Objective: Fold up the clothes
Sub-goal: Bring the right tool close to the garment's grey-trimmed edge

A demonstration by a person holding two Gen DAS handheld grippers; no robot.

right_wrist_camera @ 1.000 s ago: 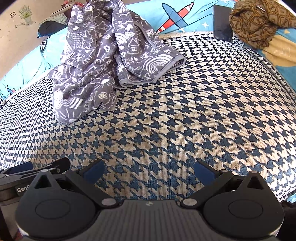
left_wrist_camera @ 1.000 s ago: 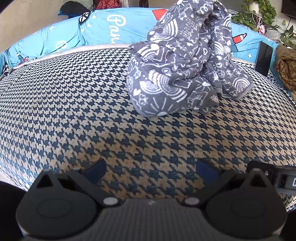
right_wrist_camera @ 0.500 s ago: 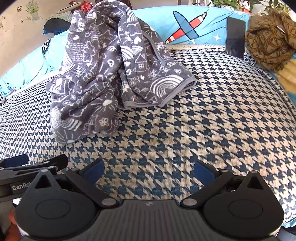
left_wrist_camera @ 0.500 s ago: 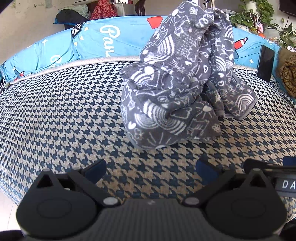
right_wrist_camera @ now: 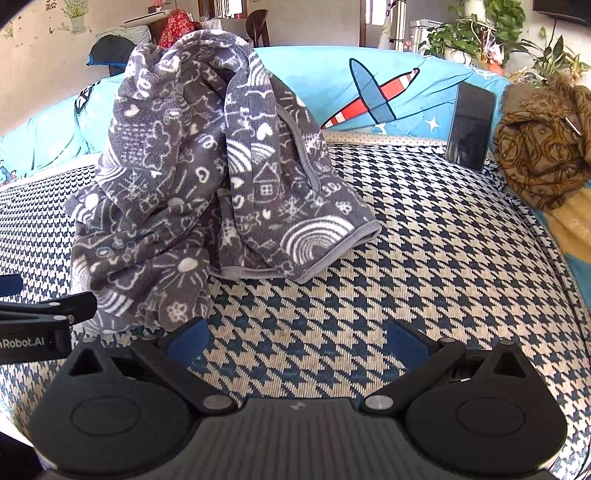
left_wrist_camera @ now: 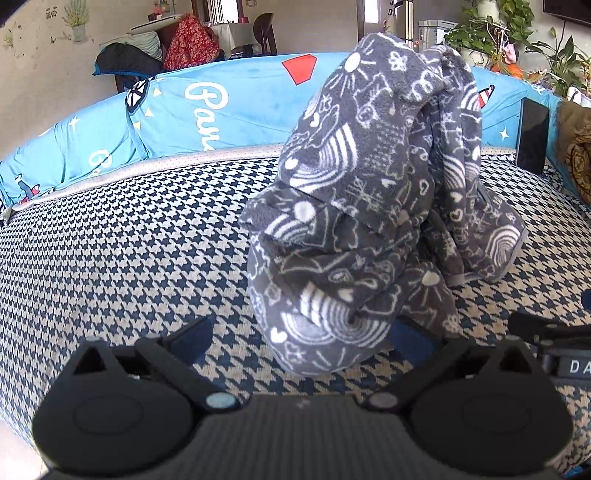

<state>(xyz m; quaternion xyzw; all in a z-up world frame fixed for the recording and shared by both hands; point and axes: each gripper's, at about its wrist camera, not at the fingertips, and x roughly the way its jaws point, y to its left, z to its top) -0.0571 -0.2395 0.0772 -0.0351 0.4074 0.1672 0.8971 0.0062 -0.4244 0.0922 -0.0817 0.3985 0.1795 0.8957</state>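
A grey fleece garment with white doodle print (left_wrist_camera: 369,221) lies in a tall crumpled heap on the houndstooth cushion (left_wrist_camera: 129,258). My left gripper (left_wrist_camera: 301,341) is open, and the heap's lowest fold bulges down between its blue-padded fingers. In the right wrist view the same garment (right_wrist_camera: 207,184) fills the left half, one hemmed flap spread to the right. My right gripper (right_wrist_camera: 295,341) is open over bare cushion (right_wrist_camera: 443,277), its left finger at the heap's lower edge. The left gripper's side (right_wrist_camera: 44,325) shows at that view's left edge.
Blue printed cushions (left_wrist_camera: 184,110) run along the back. A dark phone (right_wrist_camera: 469,125) leans against them at the right. A brown patterned cloth (right_wrist_camera: 543,140) is piled at the far right. Houseplants (right_wrist_camera: 480,33) stand behind.
Both grippers have moved forward toward the garment, which now looms much larger. The left gripper's fingers have reached the heap's lowest fold; the right's left finger is now at its edge.
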